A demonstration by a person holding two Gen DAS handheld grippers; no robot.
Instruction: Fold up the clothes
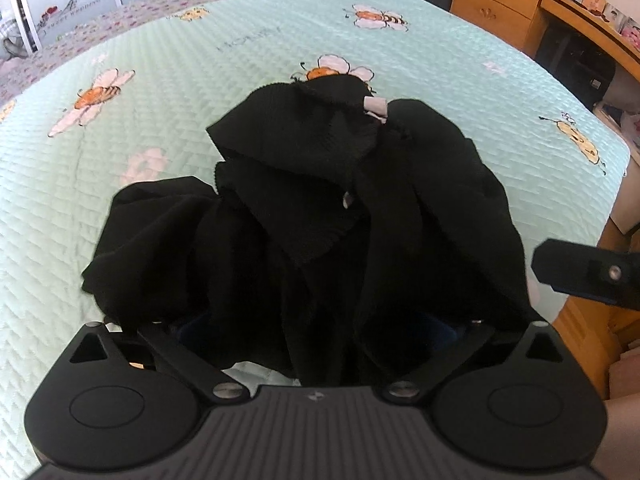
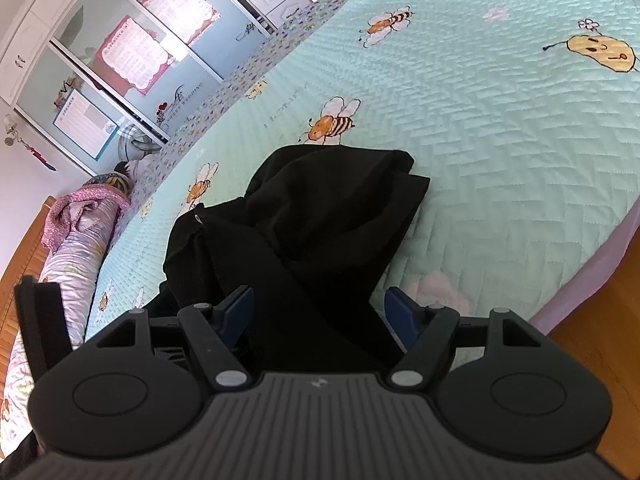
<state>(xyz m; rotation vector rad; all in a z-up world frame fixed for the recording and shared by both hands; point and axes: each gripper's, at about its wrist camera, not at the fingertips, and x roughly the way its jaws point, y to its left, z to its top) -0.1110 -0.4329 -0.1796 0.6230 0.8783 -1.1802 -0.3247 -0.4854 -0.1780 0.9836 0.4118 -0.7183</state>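
Left gripper (image 1: 316, 320): fingers hidden under the black garment (image 1: 304, 216), cloth draped right over the jaws, so can't tell whether it pinches or is spread. Linkage arms look angled wide, but the tips aren't visible.

Garment: crumpled heap on the bed (image 1: 160, 120), near its front edge, bunched and layered, a white tag (image 1: 375, 107) showing at the top of the pile. Not folded flat; no clean edges or stacked panels visible.

Right gripper (image 2: 320, 316): blue pads (image 2: 238, 312) spread wide apart, a band of garment (image 2: 320, 220) running between them, not clamped. In the left view, one right finger pokes in at the right edge, just beside the cloth.

Step judged: getting a hold on the heap to spread it out. To do it well: find a seam or hem rather than a mid-cloth bunch, pinch a single layer on each side, lift and pull apart until the cloth goes taut, then lay it flat on the quilt.

Containers: none with the garment. Drawers (image 1: 496, 4) of the wooden desk far right, closed, contents unseen.
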